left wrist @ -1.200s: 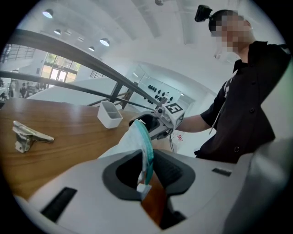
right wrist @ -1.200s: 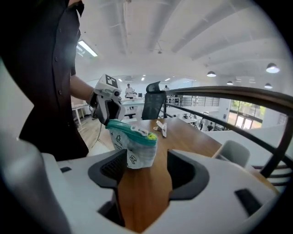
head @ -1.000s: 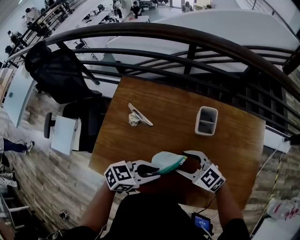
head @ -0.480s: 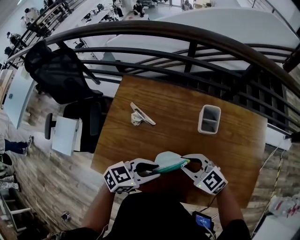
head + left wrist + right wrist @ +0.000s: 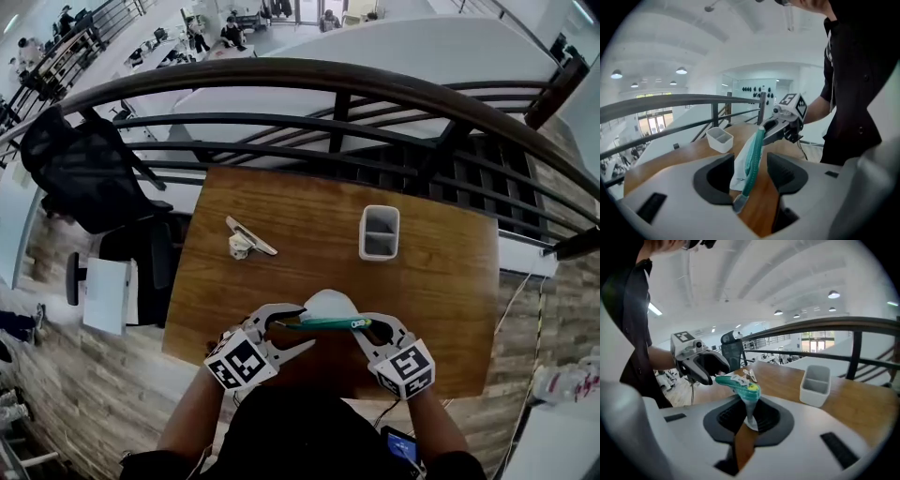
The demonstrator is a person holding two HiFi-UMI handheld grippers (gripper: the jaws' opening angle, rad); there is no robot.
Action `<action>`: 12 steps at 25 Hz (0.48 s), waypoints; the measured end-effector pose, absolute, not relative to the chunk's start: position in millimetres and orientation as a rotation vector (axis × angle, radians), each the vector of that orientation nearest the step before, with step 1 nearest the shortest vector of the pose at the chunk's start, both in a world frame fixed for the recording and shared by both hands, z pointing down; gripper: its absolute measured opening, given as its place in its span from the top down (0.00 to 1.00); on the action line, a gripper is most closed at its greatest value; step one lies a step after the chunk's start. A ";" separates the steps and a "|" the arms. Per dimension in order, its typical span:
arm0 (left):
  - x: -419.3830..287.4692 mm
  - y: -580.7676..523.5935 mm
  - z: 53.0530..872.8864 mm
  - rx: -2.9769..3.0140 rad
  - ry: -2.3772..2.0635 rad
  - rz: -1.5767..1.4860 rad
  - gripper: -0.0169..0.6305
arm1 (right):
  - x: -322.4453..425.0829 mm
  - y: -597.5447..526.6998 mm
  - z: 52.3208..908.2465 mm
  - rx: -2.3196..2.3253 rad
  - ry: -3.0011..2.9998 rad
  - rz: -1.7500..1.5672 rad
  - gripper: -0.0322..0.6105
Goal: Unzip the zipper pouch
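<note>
Teal-zipped white pouch held over the near edge of the wooden table.
Jaws of the left tongs are spreading, with the pouch's end between them but not pressed; the right tongs are closing, pinching what looks like the zipper tab at the other end. A white bin stands farther back.

White zipper pouch, teal zipper edge horizontal, in mid-air
</note>
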State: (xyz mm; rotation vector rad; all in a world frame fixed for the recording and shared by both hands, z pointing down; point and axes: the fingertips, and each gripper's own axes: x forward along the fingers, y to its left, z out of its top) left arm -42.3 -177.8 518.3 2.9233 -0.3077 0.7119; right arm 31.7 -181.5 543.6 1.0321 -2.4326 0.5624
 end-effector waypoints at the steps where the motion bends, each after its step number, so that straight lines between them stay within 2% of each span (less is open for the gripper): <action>1: -38.3 -177.6 522.1 2.945 -0.301 0.747 0.63 | 34.6 -178.9 543.3 1.069 -2.418 0.607 0.91; 7: -15.0 -176.3 536.9 3.072 -0.307 0.900 0.64 | 53.6 -162.3 539.2 1.235 -2.400 0.851 0.91; 9: -7.4 -175.9 535.0 3.079 -0.295 0.879 0.73 | 59.3 -156.3 538.5 1.267 -2.392 0.858 0.91; 12: 2.5 -171.3 532.1 3.083 -0.211 0.867 0.78 | 67.0 -148.1 537.3 1.295 -2.382 0.839 0.90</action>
